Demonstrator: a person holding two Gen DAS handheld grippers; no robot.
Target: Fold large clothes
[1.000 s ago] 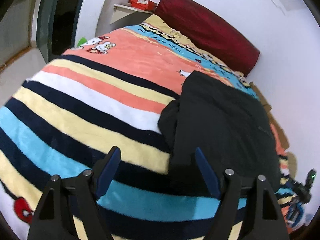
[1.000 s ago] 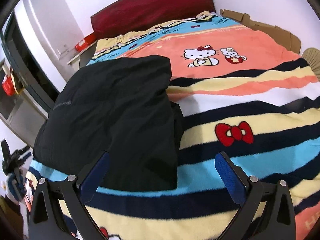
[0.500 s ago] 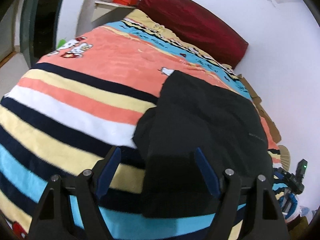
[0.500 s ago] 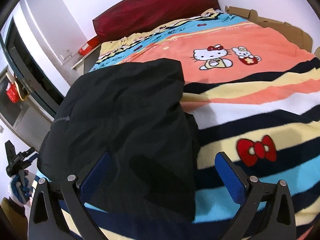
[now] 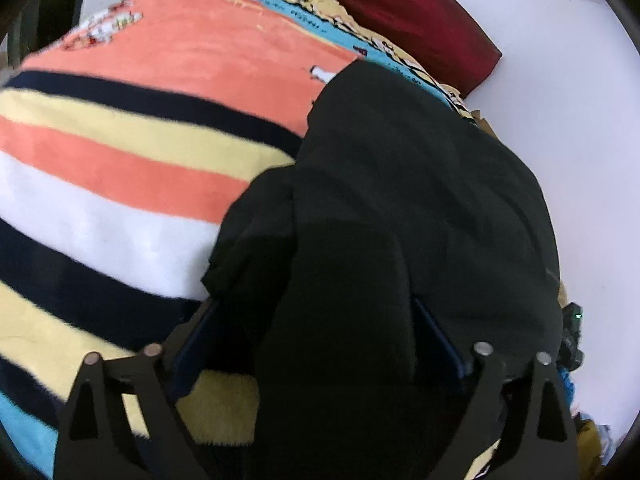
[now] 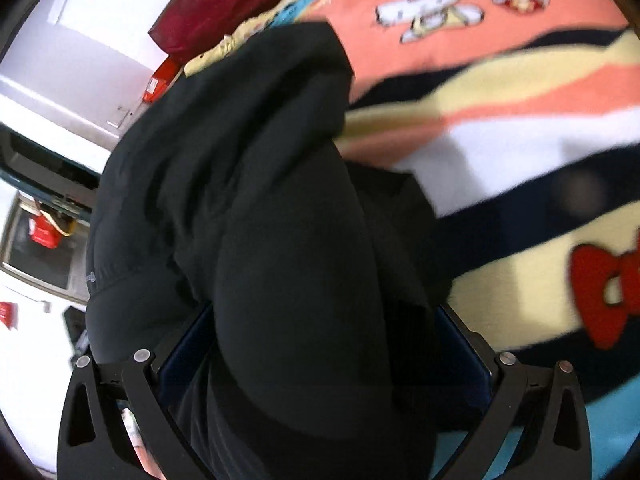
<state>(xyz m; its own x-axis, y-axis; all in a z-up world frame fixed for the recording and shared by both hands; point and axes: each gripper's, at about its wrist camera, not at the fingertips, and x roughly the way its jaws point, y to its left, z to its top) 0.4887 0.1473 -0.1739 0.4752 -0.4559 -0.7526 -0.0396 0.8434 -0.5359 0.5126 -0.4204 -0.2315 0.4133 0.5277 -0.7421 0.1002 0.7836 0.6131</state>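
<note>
While the left tongs [image 5: 316,340] are opening wide, the near end of the black coat [image 5: 400,200] sits between their blue pads [image 5: 436,336], which do not press on it. The right tongs [image 6: 324,344] are spread wide too, with a fat roll of the same coat [image 6: 248,184] between them, and no squeeze shows there either.

A second ago both tongs were higher and farther back, with only blanket and the coat's edge in front of them. Now both have come down and forward over the coat's near end. I think this means the next fold is about to start: grab the near end and lift it over toward the pillow.

The coat lies already folded into a long, thick strip on the side of the bed, on a soft striped blanket [image 5: 120,168] with cartoon cats [image 6: 432,12] and a red bow [image 6: 600,292]. A dark red pillow [image 5: 408,12] leans at the head by the white wall [image 5: 560,120].
</note>
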